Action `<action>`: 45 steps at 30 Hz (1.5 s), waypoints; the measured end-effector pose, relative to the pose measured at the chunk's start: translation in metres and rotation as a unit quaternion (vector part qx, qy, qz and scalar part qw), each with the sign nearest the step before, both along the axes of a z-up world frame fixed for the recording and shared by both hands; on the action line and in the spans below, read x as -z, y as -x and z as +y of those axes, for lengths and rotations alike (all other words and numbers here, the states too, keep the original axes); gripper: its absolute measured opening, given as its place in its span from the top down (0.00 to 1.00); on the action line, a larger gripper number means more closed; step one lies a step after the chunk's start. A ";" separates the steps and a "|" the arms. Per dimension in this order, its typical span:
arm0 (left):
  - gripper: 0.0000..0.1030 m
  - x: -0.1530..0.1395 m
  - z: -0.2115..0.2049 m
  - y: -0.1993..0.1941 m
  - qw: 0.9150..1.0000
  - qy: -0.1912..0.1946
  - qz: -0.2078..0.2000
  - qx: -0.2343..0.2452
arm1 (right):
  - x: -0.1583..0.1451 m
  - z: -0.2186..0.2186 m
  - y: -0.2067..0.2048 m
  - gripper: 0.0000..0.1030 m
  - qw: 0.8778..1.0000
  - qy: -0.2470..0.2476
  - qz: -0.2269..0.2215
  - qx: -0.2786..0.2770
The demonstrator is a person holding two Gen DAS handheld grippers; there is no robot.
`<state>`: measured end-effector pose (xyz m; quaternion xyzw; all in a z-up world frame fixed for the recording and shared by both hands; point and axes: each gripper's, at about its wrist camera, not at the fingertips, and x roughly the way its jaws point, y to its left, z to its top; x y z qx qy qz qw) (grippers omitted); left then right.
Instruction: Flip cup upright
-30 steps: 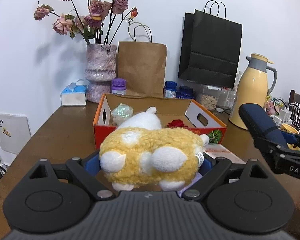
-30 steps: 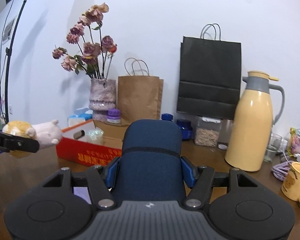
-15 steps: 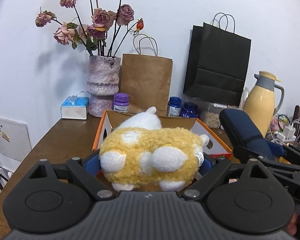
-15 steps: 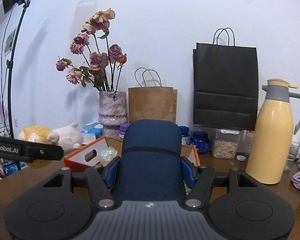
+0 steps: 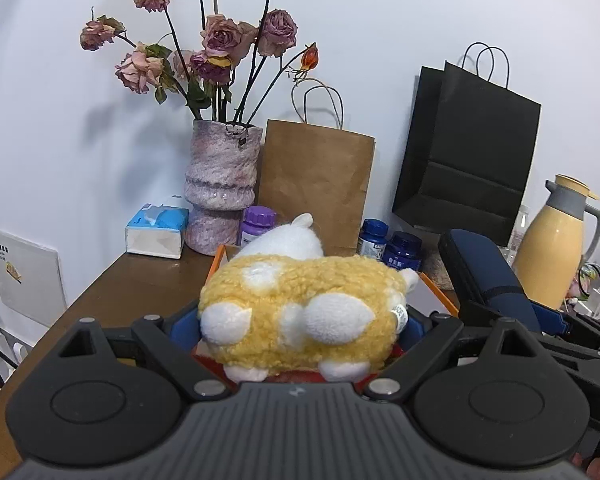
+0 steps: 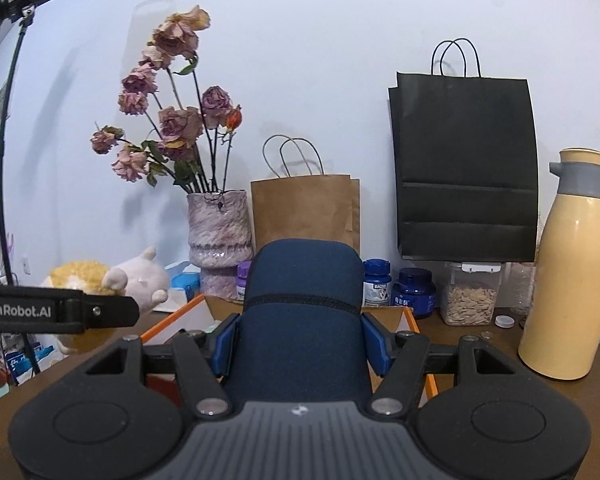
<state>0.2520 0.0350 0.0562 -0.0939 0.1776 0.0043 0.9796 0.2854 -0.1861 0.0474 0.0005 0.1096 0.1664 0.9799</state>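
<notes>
A: Navy fabric fills the right wrist view: a dark blue cup point(image 6: 304, 320) in a cloth sleeve sits clamped between the blue pads point(image 6: 374, 346) of the right gripper point(image 6: 300, 344), the jaws partly closed on its sides.

B: Which way does it run?

A: Its long axis points forward along the fingers, rounded end far from the camera, out toward the brown paper bag point(image 6: 306, 208). I judge it lies nearly level, so the turn to upright is not yet made. Which end is the mouth I cannot tell.

B: What is below?

A: An orange-edged cardboard box point(image 6: 414, 320) on the wooden table point(image 6: 480, 340), with a yellow thermos jug point(image 6: 572, 272) at the right.

B: And the left wrist view?

A: The left gripper point(image 5: 300, 328) is closed on a yellow and white plush toy point(image 5: 300, 308), held above the near edge of that box. The cup shows at the right, slanting up and to the left from the right gripper, just beside the toy.

B: So the right hand must do the flip?

A: I think so; it alone holds the cup, and the wrist would need to pitch.
</notes>
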 end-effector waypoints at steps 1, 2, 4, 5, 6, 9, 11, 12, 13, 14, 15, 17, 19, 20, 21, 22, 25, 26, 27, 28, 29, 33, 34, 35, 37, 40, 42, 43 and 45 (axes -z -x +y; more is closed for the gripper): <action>0.10 -0.001 0.000 -0.004 1.000 -0.001 0.001 -0.002 | 0.000 0.001 -0.004 0.40 1.000 -0.002 0.000 0.003; 0.10 -0.001 -0.001 -0.009 1.000 -0.002 0.001 -0.004 | -0.001 0.002 -0.009 0.40 1.000 -0.003 0.001 0.005; 0.10 -0.001 -0.001 -0.016 1.000 -0.002 0.001 -0.005 | -0.003 0.003 -0.018 0.40 1.000 -0.005 0.003 0.010; 0.10 -0.002 -0.001 -0.020 1.000 -0.002 0.002 -0.006 | -0.004 0.003 -0.022 0.40 1.000 -0.006 0.004 0.011; 0.10 -0.002 -0.001 -0.025 1.000 -0.003 0.004 -0.008 | -0.004 0.004 -0.026 0.40 1.000 -0.005 0.005 0.013; 0.10 -0.002 -0.001 -0.037 1.000 0.000 0.005 -0.013 | -0.007 0.005 -0.039 0.40 1.000 -0.004 0.009 0.018; 0.10 -0.002 -0.001 -0.045 1.000 0.000 0.006 -0.015 | -0.009 0.007 -0.047 0.40 1.000 -0.004 0.013 0.019; 0.10 -0.002 -0.001 -0.049 1.000 0.000 0.006 -0.018 | -0.011 0.007 -0.051 0.40 1.000 -0.005 0.015 0.020; 0.10 -0.001 -0.001 -0.054 1.000 0.000 0.007 -0.020 | -0.012 0.008 -0.055 0.40 1.000 -0.005 0.016 0.022; 0.10 -0.001 -0.001 -0.058 1.000 0.000 0.009 -0.021 | -0.014 0.009 -0.059 0.40 1.000 -0.005 0.017 0.023; 0.10 0.000 -0.002 -0.061 1.000 0.000 0.011 -0.022 | -0.015 0.009 -0.063 0.40 1.000 -0.003 0.018 0.024; 0.10 0.002 -0.003 -0.070 1.000 -0.002 0.016 -0.024 | -0.017 0.012 -0.070 0.40 0.999 0.002 0.021 0.024; 0.10 0.004 -0.004 -0.077 0.999 -0.004 0.019 -0.026 | -0.018 0.014 -0.076 0.40 0.999 0.005 0.023 0.022; 0.10 0.005 -0.004 -0.081 0.999 -0.005 0.020 -0.027 | -0.019 0.015 -0.080 0.40 0.999 0.005 0.025 0.021; 0.10 0.006 -0.004 -0.085 0.999 -0.006 0.022 -0.029 | -0.019 0.016 -0.084 0.40 0.999 0.007 0.028 0.019; 0.10 0.007 -0.004 -0.089 0.999 -0.006 0.023 -0.031 | -0.019 0.017 -0.087 0.40 0.999 0.008 0.030 0.018; 0.10 0.010 -0.003 -0.100 0.999 -0.008 0.027 -0.038 | -0.018 0.021 -0.096 0.40 0.999 0.010 0.037 0.014; 0.10 0.012 -0.003 -0.103 0.999 -0.009 0.029 -0.039 | -0.017 0.021 -0.098 0.40 0.999 0.010 0.039 0.013; 0.10 0.014 -0.003 -0.107 0.999 -0.010 0.031 -0.040 | -0.017 0.022 -0.101 0.40 0.999 0.010 0.041 0.013; 0.10 0.016 -0.003 -0.109 0.999 -0.012 0.033 -0.041 | -0.015 0.022 -0.103 0.40 0.999 0.010 0.043 0.013; 0.10 0.018 -0.003 -0.112 0.998 -0.014 0.035 -0.042 | -0.013 0.023 -0.106 0.40 0.999 0.011 0.045 0.012; 0.10 0.027 -0.003 -0.121 0.998 -0.018 0.046 -0.044 | -0.001 0.024 -0.116 0.40 0.998 0.010 0.060 0.007; 0.10 0.029 -0.003 -0.121 0.998 -0.019 0.048 -0.045 | 0.002 0.025 -0.118 0.40 0.998 0.010 0.063 0.008; 0.10 0.030 -0.003 -0.122 0.998 -0.021 0.049 -0.046 | 0.004 0.026 -0.120 0.40 0.998 0.011 0.064 0.008; 0.10 0.032 -0.003 -0.122 0.998 -0.024 0.048 -0.045 | 0.008 0.028 -0.123 0.40 0.998 0.013 0.067 0.009; 0.10 0.034 -0.006 -0.123 0.997 -0.035 0.048 -0.048 | 0.014 0.032 -0.125 0.40 0.997 0.024 0.070 0.014; 0.10 0.036 -0.007 -0.124 0.997 -0.039 0.050 -0.048 | 0.018 0.033 -0.128 0.40 0.997 0.026 0.075 0.017; 0.10 0.036 -0.007 -0.124 0.997 -0.038 0.051 -0.047 | 0.020 0.033 -0.129 0.40 0.996 0.026 0.078 0.018; 0.10 0.036 -0.006 -0.125 0.997 -0.040 0.052 -0.048 | 0.022 0.032 -0.130 0.40 0.996 0.027 0.081 0.022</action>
